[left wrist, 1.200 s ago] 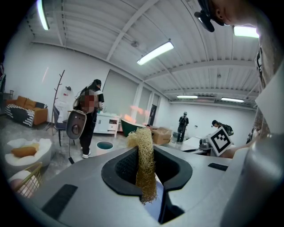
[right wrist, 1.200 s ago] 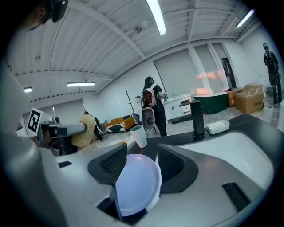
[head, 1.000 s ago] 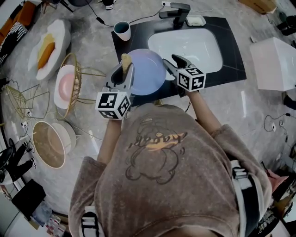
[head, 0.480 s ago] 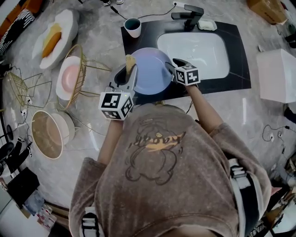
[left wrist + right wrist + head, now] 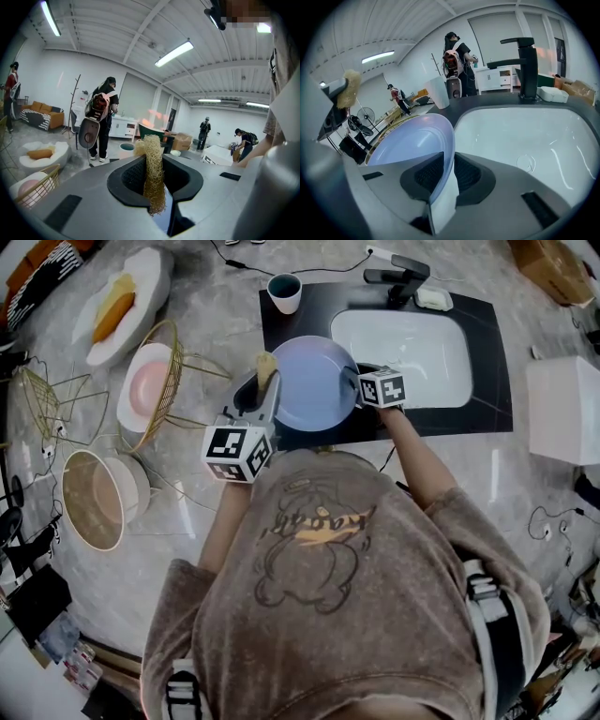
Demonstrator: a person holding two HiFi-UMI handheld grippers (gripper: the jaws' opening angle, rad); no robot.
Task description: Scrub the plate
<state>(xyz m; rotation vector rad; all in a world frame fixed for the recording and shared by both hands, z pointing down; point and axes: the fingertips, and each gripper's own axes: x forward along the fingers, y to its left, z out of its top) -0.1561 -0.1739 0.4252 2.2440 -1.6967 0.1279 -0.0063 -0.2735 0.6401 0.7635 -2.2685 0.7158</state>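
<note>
A lavender plate (image 5: 314, 382) stands tilted on the black counter beside the white sink (image 5: 412, 345). My right gripper (image 5: 359, 379) is at the plate's right rim. Its jaws have just been closing, and in the right gripper view the rim (image 5: 447, 154) sits pinched between the pads. My left gripper (image 5: 262, 382) is shut on a tan fibrous scrubber (image 5: 266, 364), held at the plate's left edge. In the left gripper view the scrubber (image 5: 152, 164) sticks up between the jaws, and the plate is not seen there.
A black faucet (image 5: 403, 276) and a soap dish (image 5: 433, 298) stand behind the sink, and a cup (image 5: 283, 289) sits at the counter's far left corner. To the left are a gold wire rack with a pink plate (image 5: 145, 388) and a bowl (image 5: 94, 498). People stand in the room beyond.
My right gripper has come down onto the plate's right rim and its jaws have narrowed around it. The left gripper with the scrubber has edged a little closer to the plate.
</note>
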